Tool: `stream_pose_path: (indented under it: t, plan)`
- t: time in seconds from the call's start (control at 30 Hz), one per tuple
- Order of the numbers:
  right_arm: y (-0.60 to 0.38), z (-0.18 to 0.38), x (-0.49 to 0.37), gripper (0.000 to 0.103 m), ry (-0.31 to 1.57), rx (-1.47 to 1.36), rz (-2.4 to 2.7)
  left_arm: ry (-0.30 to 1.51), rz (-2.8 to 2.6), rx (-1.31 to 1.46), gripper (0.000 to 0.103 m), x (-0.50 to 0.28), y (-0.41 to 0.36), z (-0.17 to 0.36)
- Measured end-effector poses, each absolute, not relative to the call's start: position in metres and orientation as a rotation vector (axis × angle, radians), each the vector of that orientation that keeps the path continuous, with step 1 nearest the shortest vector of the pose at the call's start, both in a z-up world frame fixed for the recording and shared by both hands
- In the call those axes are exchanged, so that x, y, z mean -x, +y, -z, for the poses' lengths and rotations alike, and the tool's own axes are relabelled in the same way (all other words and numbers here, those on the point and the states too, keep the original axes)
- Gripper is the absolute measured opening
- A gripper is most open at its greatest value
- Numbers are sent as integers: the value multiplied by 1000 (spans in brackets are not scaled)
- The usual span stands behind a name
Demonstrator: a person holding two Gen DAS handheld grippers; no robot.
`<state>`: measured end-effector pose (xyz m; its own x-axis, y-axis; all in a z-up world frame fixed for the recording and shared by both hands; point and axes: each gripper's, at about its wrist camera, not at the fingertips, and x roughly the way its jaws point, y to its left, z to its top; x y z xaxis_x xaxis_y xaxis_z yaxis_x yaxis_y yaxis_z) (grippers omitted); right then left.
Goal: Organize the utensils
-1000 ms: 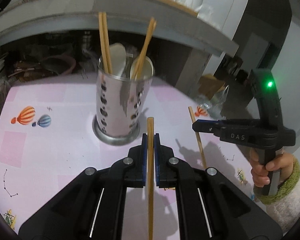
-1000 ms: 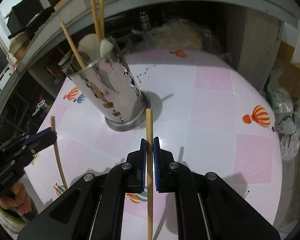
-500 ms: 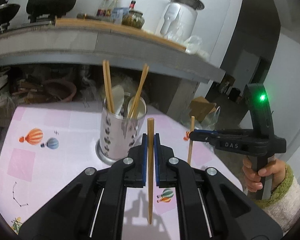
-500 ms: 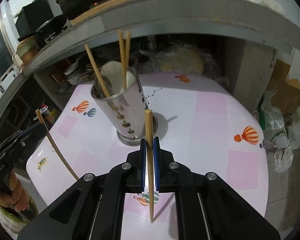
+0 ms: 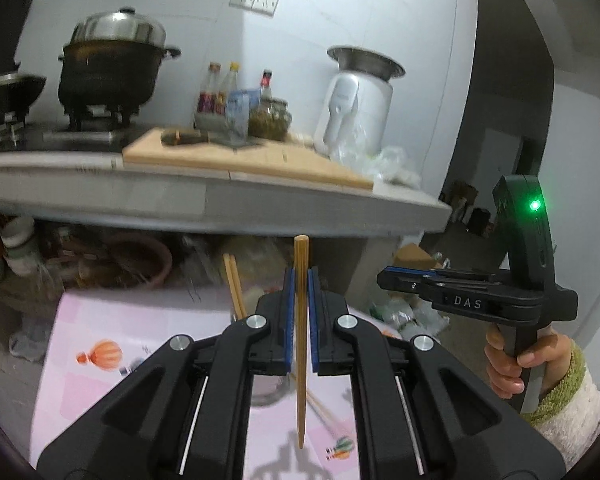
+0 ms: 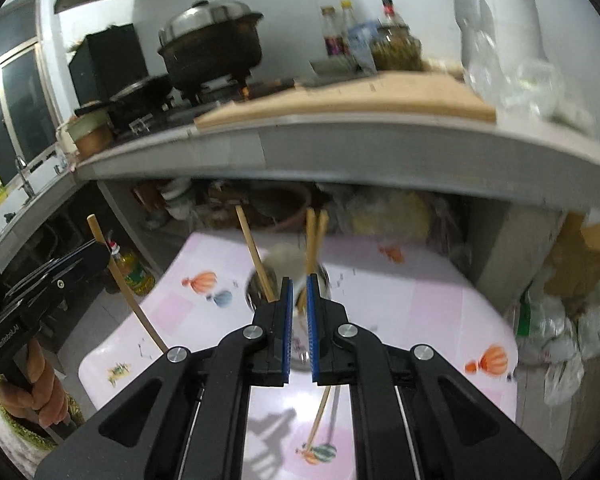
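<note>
My left gripper (image 5: 300,274) is shut on a wooden chopstick (image 5: 300,360) that stands upright between its blue pads. In the right wrist view that gripper (image 6: 100,246) is at the left, its chopstick (image 6: 128,292) slanting down. My right gripper (image 6: 299,282) is shut with nothing between its pads. A second chopstick (image 6: 319,414) lies on the pink table (image 6: 400,300) below it. The steel utensil holder (image 6: 256,286) stands behind the fingers with chopsticks (image 6: 314,240) and a pale spoon (image 6: 288,260) in it. In the left wrist view my right gripper (image 5: 382,280) hovers at the right, bare-tipped.
A grey counter (image 5: 204,196) overhangs the table's far side, carrying a black pot (image 5: 108,72), bottles (image 5: 220,100), a cutting board (image 5: 240,156) and a white appliance (image 5: 356,112). Bowls and clutter sit beneath it. Plastic bags (image 6: 560,340) and a cardboard box (image 6: 584,256) stand on the right.
Both grippers have risen, and the views now take in the countertop. The chopstick that stood between the right gripper's pads is gone from them and lies on the table.
</note>
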<state>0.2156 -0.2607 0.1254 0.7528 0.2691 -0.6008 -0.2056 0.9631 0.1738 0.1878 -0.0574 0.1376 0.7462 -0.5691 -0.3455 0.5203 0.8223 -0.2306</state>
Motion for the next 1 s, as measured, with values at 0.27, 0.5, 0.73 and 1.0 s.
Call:
stream_pose_path:
  t: [0.27,0.5,0.73,1.0]
  plan:
    - [-273,-104,-221,9,728,-130,-255,453,575,137,5,-205,-50,-142]
    - [-305,20,-238,24,974,-193,-132,524,567,185,5,-212,-44,-104]
    - [-340,88,-257,24,1067,-221,-17,568,561,198,5,-211,-42,-80]
    - [-355,116,-280,24,1128,-221,18,588,548,205,5,-212,-41,-70]
